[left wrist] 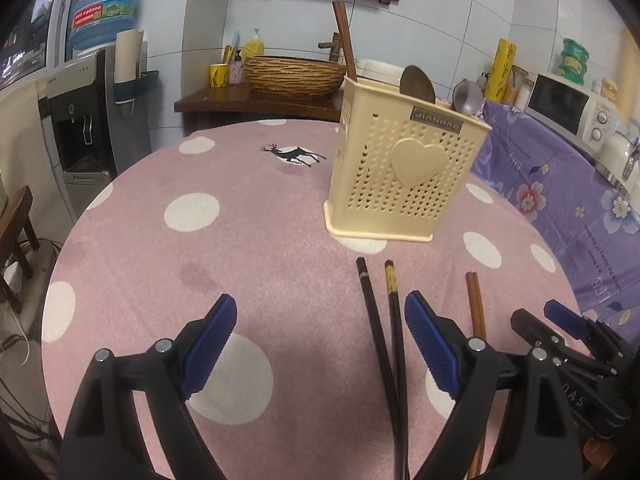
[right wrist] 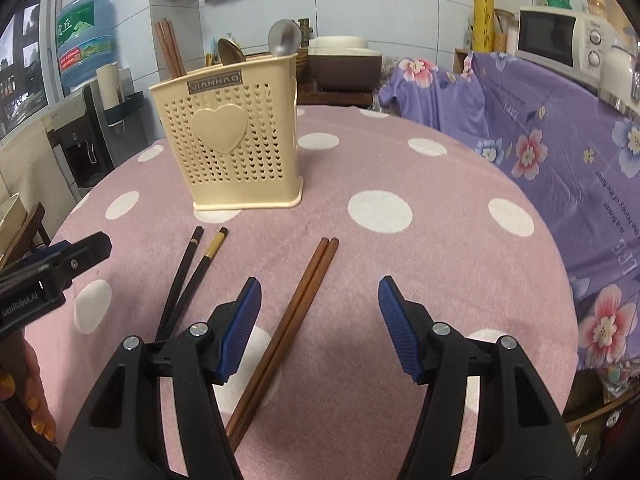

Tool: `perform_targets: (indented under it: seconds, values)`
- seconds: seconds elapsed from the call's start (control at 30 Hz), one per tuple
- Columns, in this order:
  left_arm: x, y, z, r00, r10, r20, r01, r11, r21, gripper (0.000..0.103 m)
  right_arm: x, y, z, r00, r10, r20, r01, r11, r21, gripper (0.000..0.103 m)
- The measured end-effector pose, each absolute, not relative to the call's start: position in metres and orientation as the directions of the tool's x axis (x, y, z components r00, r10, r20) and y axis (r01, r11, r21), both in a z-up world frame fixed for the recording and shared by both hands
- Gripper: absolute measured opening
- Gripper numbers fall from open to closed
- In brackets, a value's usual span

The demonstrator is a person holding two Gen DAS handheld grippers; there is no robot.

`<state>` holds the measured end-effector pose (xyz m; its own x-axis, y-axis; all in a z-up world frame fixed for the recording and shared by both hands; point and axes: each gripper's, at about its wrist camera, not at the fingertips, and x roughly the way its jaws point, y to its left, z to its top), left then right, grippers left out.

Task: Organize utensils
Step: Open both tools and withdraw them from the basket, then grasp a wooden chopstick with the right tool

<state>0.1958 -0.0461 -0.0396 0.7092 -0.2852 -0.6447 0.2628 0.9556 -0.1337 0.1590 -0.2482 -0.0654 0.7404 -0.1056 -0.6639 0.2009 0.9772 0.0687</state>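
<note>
A: Where do the loose chopsticks lie?

B: The brown wooden chopsticks lie flat on the pink polka-dot tablecloth, a pair side by side and touching. They pass between the right gripper's jaws, closer to its left finger, tips pointing ahead toward the holder.

A: And the black ones?

B: The black chopsticks lie just left of the right gripper's left finger, splayed at the far ends; one carries a gold band. From the left wrist view they run just inside the left gripper's right finger.

A: Are the jaws holding anything?

B: No. Both grippers are spread wide and empty, blue pads apart, hovering low over the cloth.

A: The holder?

B: The cream perforated utensil holder, with a raised heart on its face, stands upright ahead of both sets of jaws. Brown chopsticks, a brass-coloured spoon and a steel ladle rise from it.

A: Around that?

B: A white microwave sits far right on a purple floral cloth; a water dispenser stands far left.
</note>
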Motion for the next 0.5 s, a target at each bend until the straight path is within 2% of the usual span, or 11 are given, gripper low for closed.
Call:
perform_targets:
  seconds: [0.13,0.27,0.5]
  values:
    - [0.194,-0.046,-0.042,0.716,-0.269,-0.644,0.256,0.960,-0.116,0.088,0.160,-0.248,-0.072,0.721,-0.105,-0.685,0.211,0.975,0.074,0.061]
    - [0.191,-0.045,-0.041,0.745,-0.246,-0.620,0.241,0.966,-0.094,0.097,0.162,-0.250,-0.076,0.703,-0.096,-0.705,0.227,0.970,0.093,0.061]
    - [0.185,-0.046,-0.036,0.776,-0.252,-0.578,0.266,0.962,-0.062,0.098,0.164,-0.250,-0.081,0.690,-0.103,-0.716,0.242,0.966,0.094,0.061]
